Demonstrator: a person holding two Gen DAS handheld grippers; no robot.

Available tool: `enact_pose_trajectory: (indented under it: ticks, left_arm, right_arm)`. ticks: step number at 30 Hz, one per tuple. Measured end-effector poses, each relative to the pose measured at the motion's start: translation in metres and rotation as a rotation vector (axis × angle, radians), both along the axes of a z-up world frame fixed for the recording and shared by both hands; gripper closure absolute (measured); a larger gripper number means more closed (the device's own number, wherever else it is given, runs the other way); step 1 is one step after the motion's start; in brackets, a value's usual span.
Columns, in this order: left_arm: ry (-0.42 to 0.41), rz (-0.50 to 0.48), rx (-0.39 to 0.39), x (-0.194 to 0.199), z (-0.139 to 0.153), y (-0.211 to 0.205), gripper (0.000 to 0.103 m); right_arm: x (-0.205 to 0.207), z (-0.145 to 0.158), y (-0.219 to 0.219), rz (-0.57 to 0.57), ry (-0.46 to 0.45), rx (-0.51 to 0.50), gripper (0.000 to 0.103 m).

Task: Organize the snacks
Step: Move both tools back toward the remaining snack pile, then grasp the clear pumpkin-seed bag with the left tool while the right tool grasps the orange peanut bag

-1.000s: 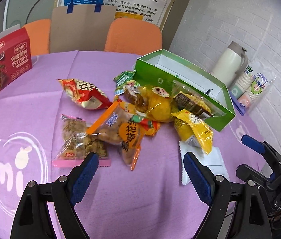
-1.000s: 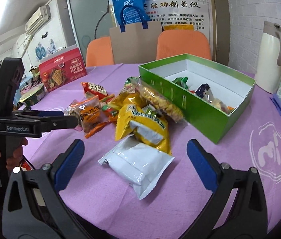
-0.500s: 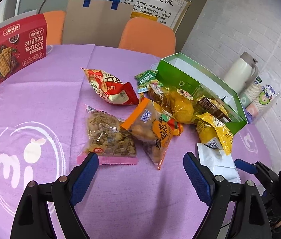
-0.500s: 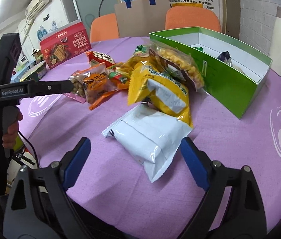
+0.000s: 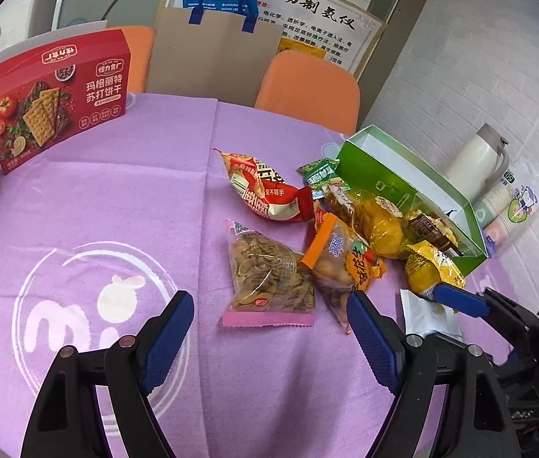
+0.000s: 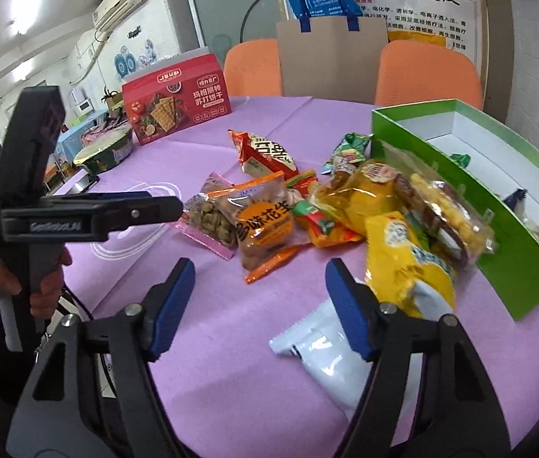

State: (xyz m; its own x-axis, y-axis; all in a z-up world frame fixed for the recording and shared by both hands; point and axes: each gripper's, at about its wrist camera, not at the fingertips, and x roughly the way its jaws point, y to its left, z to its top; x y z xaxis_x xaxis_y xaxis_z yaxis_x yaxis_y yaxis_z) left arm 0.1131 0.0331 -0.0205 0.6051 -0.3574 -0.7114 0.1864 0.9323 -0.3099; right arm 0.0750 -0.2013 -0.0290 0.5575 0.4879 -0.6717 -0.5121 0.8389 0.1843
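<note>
Loose snack bags lie heaped on the purple tablecloth [image 5: 116, 198] beside an open green box [image 5: 414, 187]. My left gripper [image 5: 271, 343] hovers just short of a pink-edged bag of beans [image 5: 269, 278]. Its jaws are closing, with nothing pressed between them. An orange peanut bag [image 5: 342, 259] and a red bag [image 5: 269, 191] lie close by. My right gripper [image 6: 261, 305] hangs over bare cloth, its jaws closing on nothing. A white packet [image 6: 330, 351] and a yellow bag [image 6: 407, 263] lie under and behind its right finger. The green box [image 6: 498, 236] holds a few snacks.
A red cracker box [image 5: 55, 91] stands at the table's far left, with a round tin [image 6: 103, 152] beside it. Two orange chairs [image 6: 426, 72] and a paper bag [image 6: 330, 57] stand behind the table. A white flask [image 5: 475, 164] and paper cups [image 5: 506, 206] sit to the right of the green box.
Both grippers have shifted left across the table. The right jaws have narrowed a lot, and the white packet now lies under the right finger. The bean bag sits nearer the left gripper's middle.
</note>
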Motion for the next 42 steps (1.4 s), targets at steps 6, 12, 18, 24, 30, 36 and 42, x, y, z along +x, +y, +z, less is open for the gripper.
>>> enact_pose_trajectory:
  ticks: [6, 12, 18, 24, 30, 36, 42]
  left_arm:
    - [0.011, 0.011, -0.013, 0.001, -0.003, 0.011, 0.022]
    - [0.013, -0.004, -0.012, 0.004, -0.005, 0.011, 0.027]
    - [0.030, 0.018, -0.023, 0.003, -0.008, 0.018, 0.027]
    - [0.032, -0.017, -0.015, 0.007, -0.008, 0.008, 0.027]
    - [0.056, -0.058, -0.024, 0.030, -0.013, -0.010, 0.027]
    - [0.098, -0.080, -0.053, 0.045, -0.025, -0.017, 0.045]
    - [0.094, -0.074, -0.052, 0.034, -0.025, -0.012, 0.044]
  right_arm:
    - [0.034, -0.009, 0.033, -0.022, -0.027, -0.099, 0.036]
    - [0.034, -0.016, 0.047, 0.001, -0.044, -0.149, 0.037]
    - [0.040, -0.025, 0.056, -0.013, -0.052, -0.205, 0.038]
    - [0.039, -0.032, 0.038, -0.034, 0.011, -0.206, 0.060]
    - [0.013, -0.029, 0.024, 0.008, 0.085, -0.103, 0.059]
    - [0.009, -0.029, 0.018, -0.007, 0.089, -0.055, 0.054]
    - [0.004, -0.027, 0.018, 0.007, 0.048, -0.053, 0.039]
